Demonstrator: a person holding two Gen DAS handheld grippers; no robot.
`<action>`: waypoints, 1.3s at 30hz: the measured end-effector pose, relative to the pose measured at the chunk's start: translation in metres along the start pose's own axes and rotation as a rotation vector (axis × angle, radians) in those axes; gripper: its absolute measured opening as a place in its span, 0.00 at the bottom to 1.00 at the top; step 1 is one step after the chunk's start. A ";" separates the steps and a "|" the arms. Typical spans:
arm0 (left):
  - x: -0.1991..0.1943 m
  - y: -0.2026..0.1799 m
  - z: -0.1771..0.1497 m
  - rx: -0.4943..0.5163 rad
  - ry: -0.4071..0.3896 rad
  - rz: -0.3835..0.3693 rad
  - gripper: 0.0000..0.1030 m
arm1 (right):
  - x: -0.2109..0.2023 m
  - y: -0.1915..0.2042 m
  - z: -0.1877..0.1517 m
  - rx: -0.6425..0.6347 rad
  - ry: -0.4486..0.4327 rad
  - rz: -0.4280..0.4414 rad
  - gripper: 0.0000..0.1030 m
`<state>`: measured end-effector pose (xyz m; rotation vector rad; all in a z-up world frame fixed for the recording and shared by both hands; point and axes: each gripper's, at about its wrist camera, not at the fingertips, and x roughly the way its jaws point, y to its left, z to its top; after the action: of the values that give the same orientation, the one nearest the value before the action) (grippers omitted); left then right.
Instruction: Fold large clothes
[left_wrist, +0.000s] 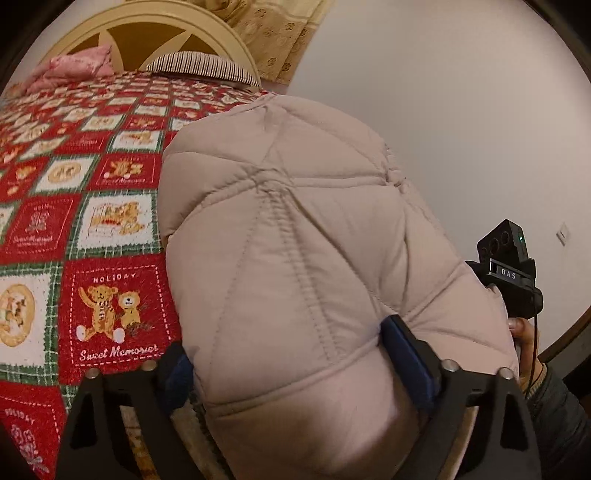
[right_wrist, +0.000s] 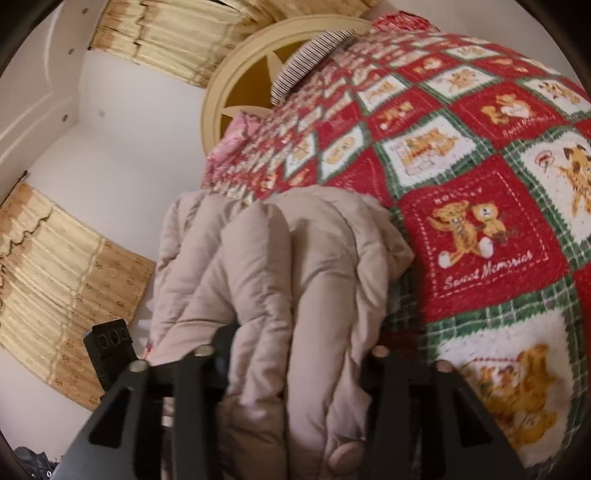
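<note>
Closest to the left wrist camera, the left gripper (left_wrist: 291, 365) had its jaws spread wide around a thick bulge of one beige quilted coat (left_wrist: 295, 240), the blue pads (left_wrist: 406, 354) pressed into the padding on either side. The coat looked puffy and matte, stitched in crossing seams that divided it into swollen panels, and it lay heaped at the near edge of the bed. From the right wrist camera, the right gripper (right_wrist: 295, 354) had its black jaws clamped on several bunched layers of the same coat (right_wrist: 280, 266), the folds standing up in ridges between them. Beside the coat in the left view, a person's hand (left_wrist: 519, 328) gripped the black handle of that right gripper.

Under and beyond the coat spread one red, green and white bedspread (left_wrist: 74, 192) printed with teddy bears. Farther back lay one striped pillow (left_wrist: 207, 64) and one pink pillow (left_wrist: 74, 70), against one cream headboard (left_wrist: 155, 29). Yellow patterned curtains (right_wrist: 55, 266) hung on the walls behind.
</note>
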<state>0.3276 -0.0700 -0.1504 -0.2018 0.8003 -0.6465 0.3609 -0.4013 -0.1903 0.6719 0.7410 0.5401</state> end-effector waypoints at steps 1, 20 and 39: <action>-0.002 -0.003 0.001 0.011 -0.005 0.006 0.78 | -0.002 0.002 -0.002 0.011 -0.012 0.017 0.36; -0.129 0.018 -0.011 0.067 -0.136 0.300 0.61 | 0.043 0.118 -0.016 -0.054 -0.026 0.186 0.29; -0.236 0.113 -0.046 -0.073 -0.185 0.456 0.57 | 0.175 0.234 -0.061 -0.133 0.199 0.385 0.25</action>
<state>0.2243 0.1661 -0.0852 -0.1360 0.6614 -0.1661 0.3754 -0.1090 -0.1317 0.6451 0.7571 1.0121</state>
